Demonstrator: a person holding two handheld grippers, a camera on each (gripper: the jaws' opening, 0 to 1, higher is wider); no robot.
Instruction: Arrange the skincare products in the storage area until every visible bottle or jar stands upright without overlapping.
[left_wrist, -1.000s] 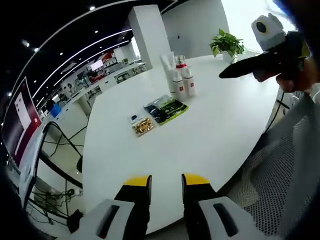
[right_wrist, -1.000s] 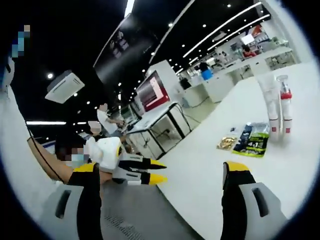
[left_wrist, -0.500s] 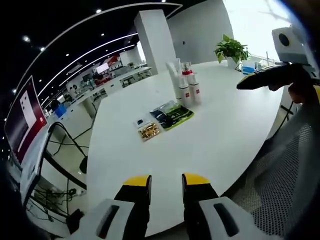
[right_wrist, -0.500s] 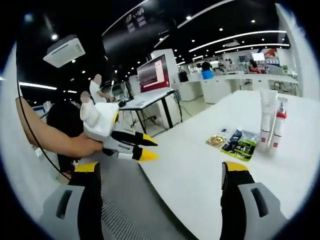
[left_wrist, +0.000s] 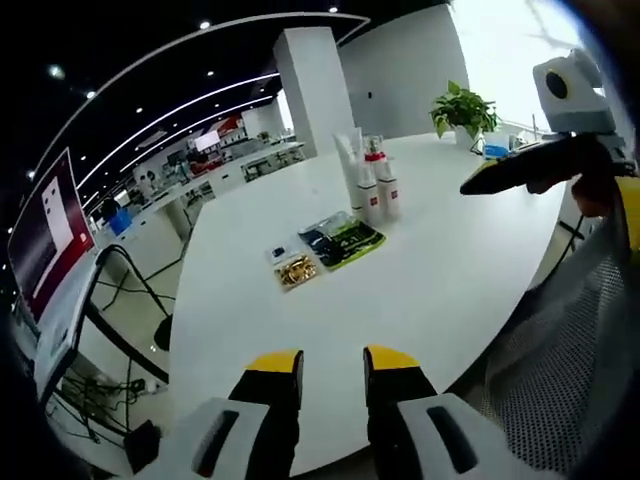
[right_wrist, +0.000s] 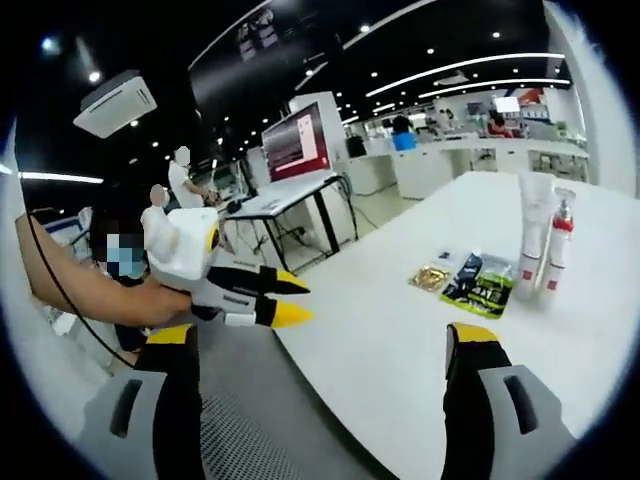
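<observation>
In the left gripper view, the left claw (left_wrist: 332, 362) hangs over the round white worktop (left_wrist: 440, 270), jaws narrow and empty. Well ahead stand upright white bottles with red collars (left_wrist: 372, 186), with flat green-black sachets (left_wrist: 341, 238) nearer.

In the right gripper view, the right claw (right_wrist: 322, 345) gapes wide, empty; the bottles (right_wrist: 545, 250) stand far ahead to its right.

Bright ceiling strip lights, blown-out window glare, strong fisheye bending, soft blur toward edges.

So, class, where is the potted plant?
In the left gripper view, the potted plant stands at the white table's far edge, right of the upright bottles.
</observation>
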